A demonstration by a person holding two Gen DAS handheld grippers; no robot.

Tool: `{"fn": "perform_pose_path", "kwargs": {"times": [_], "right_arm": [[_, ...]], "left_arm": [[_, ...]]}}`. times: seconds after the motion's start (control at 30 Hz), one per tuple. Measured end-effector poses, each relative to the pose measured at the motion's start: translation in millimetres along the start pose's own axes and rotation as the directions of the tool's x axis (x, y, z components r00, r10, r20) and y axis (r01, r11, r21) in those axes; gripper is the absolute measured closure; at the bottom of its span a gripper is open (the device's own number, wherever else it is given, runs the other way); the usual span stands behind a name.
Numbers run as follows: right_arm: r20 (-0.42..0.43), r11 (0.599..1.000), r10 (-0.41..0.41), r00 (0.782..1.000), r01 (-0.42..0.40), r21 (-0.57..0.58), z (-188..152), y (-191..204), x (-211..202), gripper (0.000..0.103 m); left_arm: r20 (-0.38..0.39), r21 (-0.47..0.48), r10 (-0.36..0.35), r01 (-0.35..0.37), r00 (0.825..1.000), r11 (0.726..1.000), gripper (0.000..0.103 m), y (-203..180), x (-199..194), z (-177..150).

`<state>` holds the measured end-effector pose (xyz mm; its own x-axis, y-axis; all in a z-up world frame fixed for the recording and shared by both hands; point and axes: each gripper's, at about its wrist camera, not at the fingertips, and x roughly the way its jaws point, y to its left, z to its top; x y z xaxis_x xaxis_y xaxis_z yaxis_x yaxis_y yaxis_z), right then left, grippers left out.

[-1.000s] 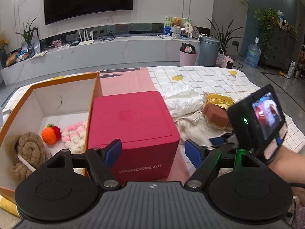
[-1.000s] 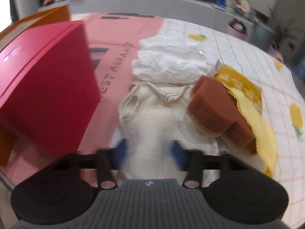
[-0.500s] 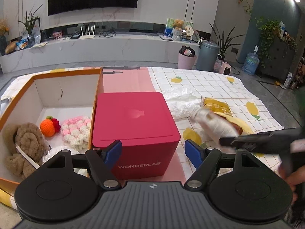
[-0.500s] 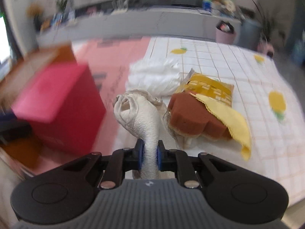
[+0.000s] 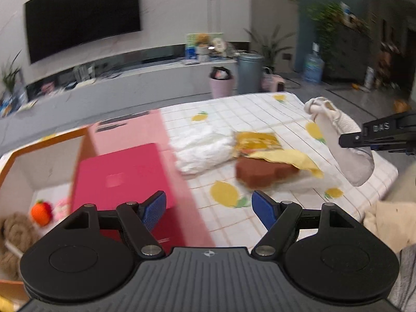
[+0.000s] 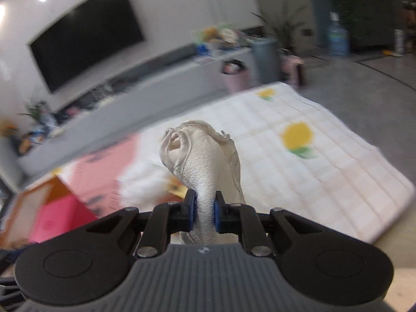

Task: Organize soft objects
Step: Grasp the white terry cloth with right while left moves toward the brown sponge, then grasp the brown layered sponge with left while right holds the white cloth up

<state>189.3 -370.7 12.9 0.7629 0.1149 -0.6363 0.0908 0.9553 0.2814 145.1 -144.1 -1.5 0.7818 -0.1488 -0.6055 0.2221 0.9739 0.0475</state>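
My right gripper [image 6: 203, 212] is shut on a cream cloth [image 6: 201, 156] and holds it in the air above the table; the cloth also shows at the right of the left wrist view [image 5: 338, 140]. My left gripper [image 5: 208, 209] is open and empty, near the front of a red box [image 5: 122, 179]. An open orange-rimmed box [image 5: 41, 161] at the left holds an orange knitted ball [image 5: 41, 213], a pink knitted piece [image 5: 61, 205] and a brown knitted roll [image 5: 13, 234]. On the table lie a white cloth [image 5: 205, 150], a brown sponge [image 5: 265, 174], a yellow cloth [image 5: 293, 160] and a yellow packet [image 5: 256, 140].
The table has a checked lemon-print cover [image 5: 260, 114] with a pink mat [image 5: 130, 135] under the boxes. Its right edge [image 5: 387, 176] is close to the raised cloth. A TV bench, bins and plants stand in the room behind.
My right gripper has lifted the cream cloth higher and to the right, off the table. The left gripper's view has swung to the right; its jaws stay open.
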Motion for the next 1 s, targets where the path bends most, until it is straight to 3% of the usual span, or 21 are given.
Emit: {"fn": "perform_pose_path", "kwargs": {"times": [0.13,0.23,0.43,0.53,0.63,0.7,0.8,0.93,1.0], "right_arm": [[0.017,0.996,0.078,0.997,-0.078,0.040,-3.2,-9.7,0.3,0.090],[0.015,0.988,0.142,0.990,-0.142,0.061,-3.2,-14.7,-1.5,0.090],[-0.046,0.990,0.114,0.992,-0.110,0.084,-8.1,-23.9,11.6,0.090],[-0.058,0.989,0.109,0.992,-0.103,0.103,-8.3,-29.8,15.8,0.090],[-0.058,0.984,0.131,0.990,-0.122,0.130,-8.3,-33.9,15.0,0.090],[-0.054,0.981,0.144,0.988,-0.136,0.135,-7.1,-35.2,15.6,0.090],[-0.055,0.982,0.145,0.988,-0.137,0.127,-7.0,-33.4,16.1,0.090],[-0.059,0.983,0.143,0.988,-0.135,0.125,-7.7,-33.7,19.1,0.090],[-0.054,0.985,0.127,0.990,-0.120,0.121,-7.7,-34.0,18.2,0.090]], "left_arm": [[0.013,0.036,-0.021,0.021,1.000,0.999,0.015,-24.1,27.4,-11.1],[0.054,0.053,-0.017,0.014,0.998,0.999,0.021,-33.3,45.1,-22.6],[0.169,0.275,0.041,-0.087,0.985,0.958,0.022,-57.6,70.9,-44.6],[0.216,0.417,0.018,-0.109,0.976,0.902,0.022,-70.0,79.7,-52.8],[0.288,0.526,0.036,-0.189,0.957,0.829,0.022,-81.6,88.2,-61.3],[0.318,0.573,0.055,-0.238,0.946,0.784,0.022,-86.3,96.8,-64.5],[0.331,0.629,0.044,-0.255,0.943,0.734,0.024,-91.1,107.7,-67.5],[0.356,0.719,0.013,-0.283,0.934,0.635,0.024,-99.0,116.7,-77.1],[0.352,0.733,0.014,-0.285,0.936,0.618,0.025,-101.5,120.6,-77.5]]}}
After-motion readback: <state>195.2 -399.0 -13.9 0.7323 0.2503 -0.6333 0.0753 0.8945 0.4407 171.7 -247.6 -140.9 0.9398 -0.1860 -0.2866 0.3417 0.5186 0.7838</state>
